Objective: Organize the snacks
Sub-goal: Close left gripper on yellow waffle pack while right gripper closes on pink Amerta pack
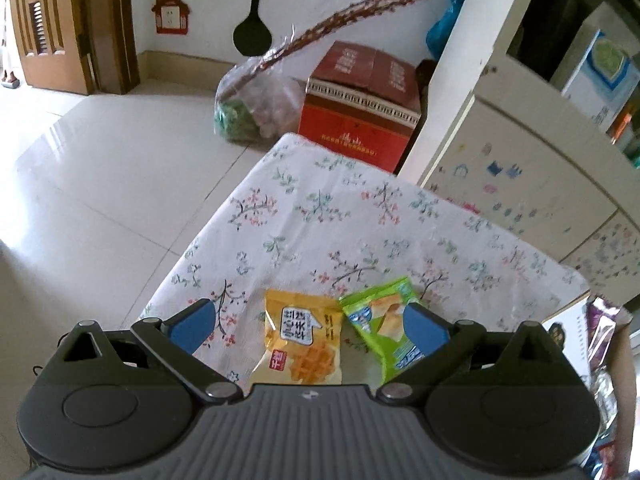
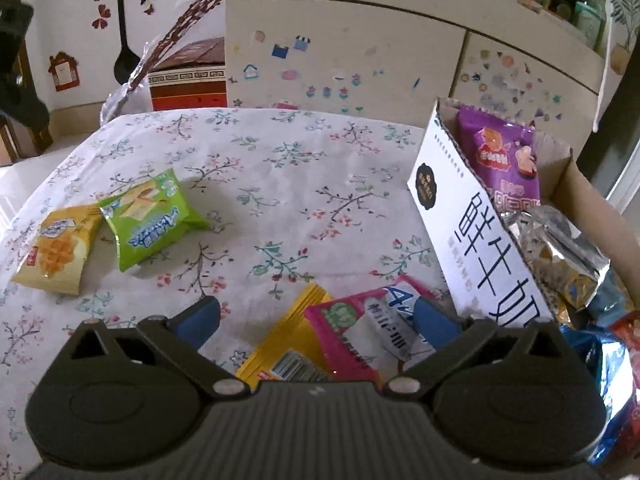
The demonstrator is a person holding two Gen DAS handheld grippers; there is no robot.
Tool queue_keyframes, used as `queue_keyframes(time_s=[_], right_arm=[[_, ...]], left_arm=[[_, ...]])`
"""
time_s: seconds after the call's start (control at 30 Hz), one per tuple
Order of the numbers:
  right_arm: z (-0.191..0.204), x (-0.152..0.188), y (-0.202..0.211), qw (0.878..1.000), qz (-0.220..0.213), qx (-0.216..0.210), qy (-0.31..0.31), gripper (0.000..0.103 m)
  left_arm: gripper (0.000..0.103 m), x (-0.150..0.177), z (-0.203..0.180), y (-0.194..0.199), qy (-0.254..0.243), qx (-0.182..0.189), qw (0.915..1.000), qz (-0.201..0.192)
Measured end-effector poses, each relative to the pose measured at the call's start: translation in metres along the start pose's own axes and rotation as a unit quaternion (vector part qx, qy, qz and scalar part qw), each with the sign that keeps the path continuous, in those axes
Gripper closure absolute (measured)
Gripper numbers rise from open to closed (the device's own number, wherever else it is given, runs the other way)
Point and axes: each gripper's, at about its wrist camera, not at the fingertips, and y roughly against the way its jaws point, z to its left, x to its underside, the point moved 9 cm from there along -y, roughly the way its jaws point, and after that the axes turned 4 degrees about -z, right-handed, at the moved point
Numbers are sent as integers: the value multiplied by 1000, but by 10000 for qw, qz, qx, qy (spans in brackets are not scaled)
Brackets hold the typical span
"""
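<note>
The white cardboard box (image 2: pixel 472 216) at the table's right edge bears large dark Chinese characters down its side; inside it stands a purple packet (image 2: pixel 500 160) over silver wrappers. Left of the box, well apart, lie a green packet (image 2: pixel 154 222) with blue lettering and a yellow waffle packet (image 2: pixel 56 250), touching. Between them and the box the floral tablecloth (image 2: pixel 280 168) is bare. Just beside the box, a pink packet (image 2: pixel 352 340) overlaps a yellow one (image 2: pixel 288 344) showing a barcode.

Right gripper (image 2: pixel 316 320) — spread wide, pink packet between its fingers, untouched. Left gripper (image 1: pixel 308 326) — spread too, straddling the waffle packet.
</note>
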Motion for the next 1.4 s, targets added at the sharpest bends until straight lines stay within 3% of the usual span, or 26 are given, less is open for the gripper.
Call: queue_keyframes(time_s=[0.43, 0.77, 0.9, 1.03, 1.13, 1.27, 1.4], right_arm=[[16, 14, 18, 9997, 131, -212, 39, 0], [69, 44, 70, 9918, -173, -1123, 580, 1], [59, 33, 68, 9928, -319, -1108, 315, 1], [39, 25, 55, 9941, -120, -1069, -110, 1], [26, 26, 46, 9947, 8, -969, -337, 1], [20, 33, 37, 9904, 275, -1179, -672, 1], [22, 34, 41, 9882, 307, -1338, -684, 4]], left_arm=[[1, 17, -4, -36, -196, 47, 9991, 365], [1, 24, -5, -63, -284, 25, 9982, 523], [1, 30, -7, -73, -392, -16, 9974, 611], [1, 33, -5, -76, -299, 69, 9979, 568], [8, 35, -2, -73, -294, 44, 9982, 518], [22, 42, -6, -67, -941, -133, 9944, 462], [34, 45, 0, -59, -873, -137, 9950, 464]])
